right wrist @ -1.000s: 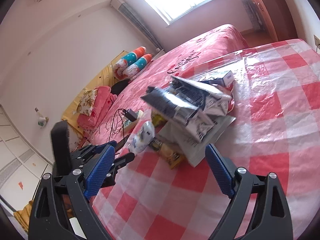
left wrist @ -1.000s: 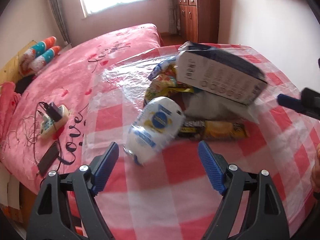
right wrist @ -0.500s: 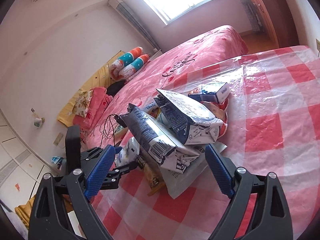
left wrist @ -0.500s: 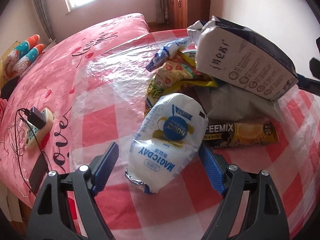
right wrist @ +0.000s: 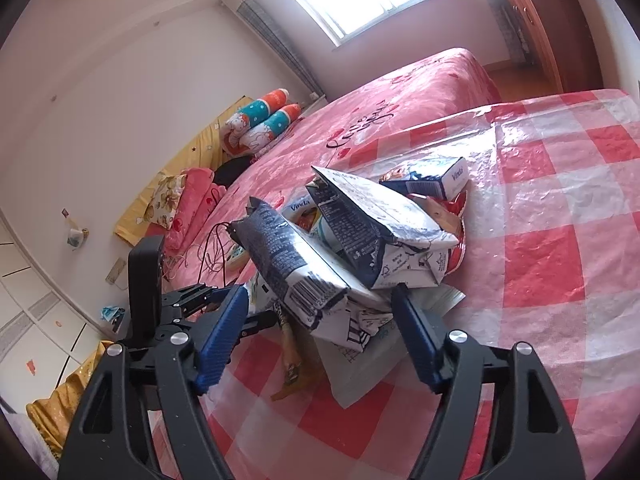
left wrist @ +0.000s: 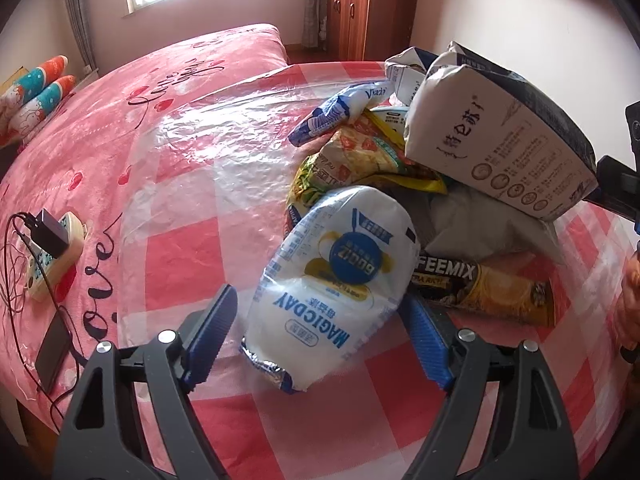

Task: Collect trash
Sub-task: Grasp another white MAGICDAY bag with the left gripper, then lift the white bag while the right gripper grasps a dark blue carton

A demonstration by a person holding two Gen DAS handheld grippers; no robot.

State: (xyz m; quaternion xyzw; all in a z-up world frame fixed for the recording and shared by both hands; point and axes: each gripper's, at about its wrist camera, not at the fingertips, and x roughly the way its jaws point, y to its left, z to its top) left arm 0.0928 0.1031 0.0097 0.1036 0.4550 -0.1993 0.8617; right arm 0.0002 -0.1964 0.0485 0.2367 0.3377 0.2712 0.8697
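Collection looks barely started: all the trash is heaped on the checked plastic sheet point(left wrist: 192, 240) on the bed point(left wrist: 120, 92), nothing bagged, and no bin or bag in either view. Left gripper point(left wrist: 322, 330) has its jaws wide and straddling the white pouch point(left wrist: 340, 280); right pad looks at or touching the pouch's edge, left pad clearly apart, so no grip yet. The pouch lies at the near edge of the pile, flat-ish, long axis diagonal in the left view: crimped foil end toward the camera and lower left, rounded end up-right against the yellow wrapper point(left wrist: 344, 160) and beside the coffee stick point(left wrist: 480, 288). Right gripper point(right wrist: 318, 326) has its jaws closing around the low end of the dark-printed carton point(right wrist: 292, 268); the carton sits between the pads but contact is not clear. That carton leans, long axis running from its raised torn top at the far left down toward the gripper. A second carton point(right wrist: 380, 232) lies stacked across it. Left to do, in my view: grip, lift, and clear the whole pile.
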